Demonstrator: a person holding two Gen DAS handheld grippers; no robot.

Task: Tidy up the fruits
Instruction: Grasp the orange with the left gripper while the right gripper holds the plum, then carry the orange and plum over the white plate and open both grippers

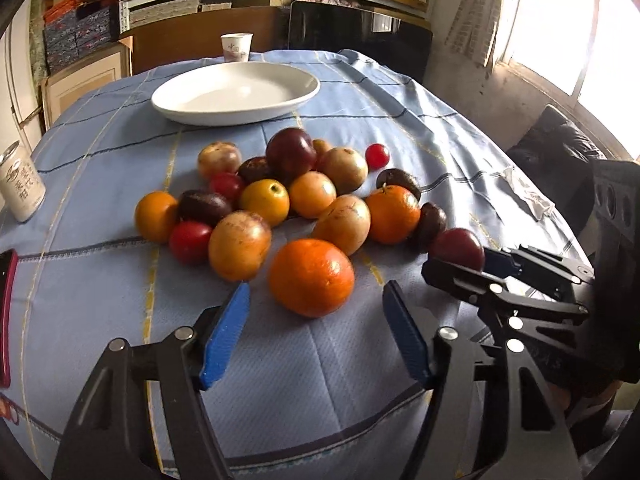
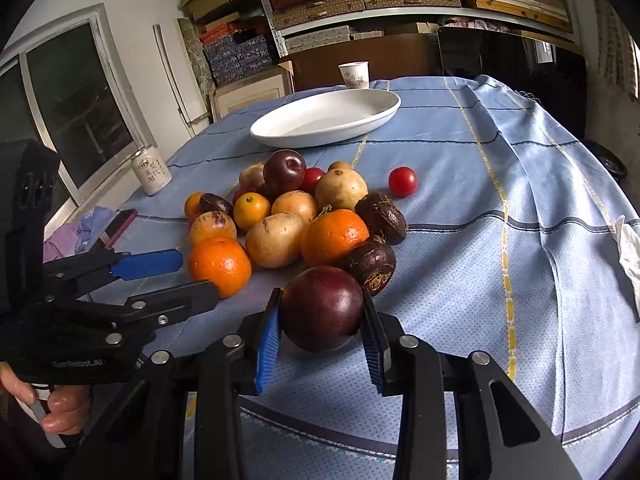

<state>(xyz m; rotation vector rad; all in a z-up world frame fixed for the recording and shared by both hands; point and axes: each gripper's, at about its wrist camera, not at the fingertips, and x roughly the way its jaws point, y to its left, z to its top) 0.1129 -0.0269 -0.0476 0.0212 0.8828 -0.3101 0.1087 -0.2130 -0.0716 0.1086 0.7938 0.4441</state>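
Observation:
A pile of fruit lies on the blue checked tablecloth [image 1: 360, 120]: oranges, yellow-brown round fruits, dark plums, small red tomatoes. My left gripper [image 1: 316, 304] is open, its blue pads either side of the nearest orange [image 1: 311, 277], just short of it. My right gripper [image 2: 320, 320] is shut on a dark red plum [image 2: 322, 307] at the pile's near edge; it also shows in the left wrist view [image 1: 458, 249]. The white oval plate [image 1: 236, 92] stands empty behind the pile; it also shows in the right wrist view [image 2: 326, 118].
A paper cup [image 1: 237, 46] stands behind the plate. A white can [image 1: 20, 184] is at the table's left edge, with a red phone [image 2: 120, 222] near it. A single tomato [image 2: 403, 181] lies apart to the right. A crumpled wrapper [image 2: 630, 252] lies far right.

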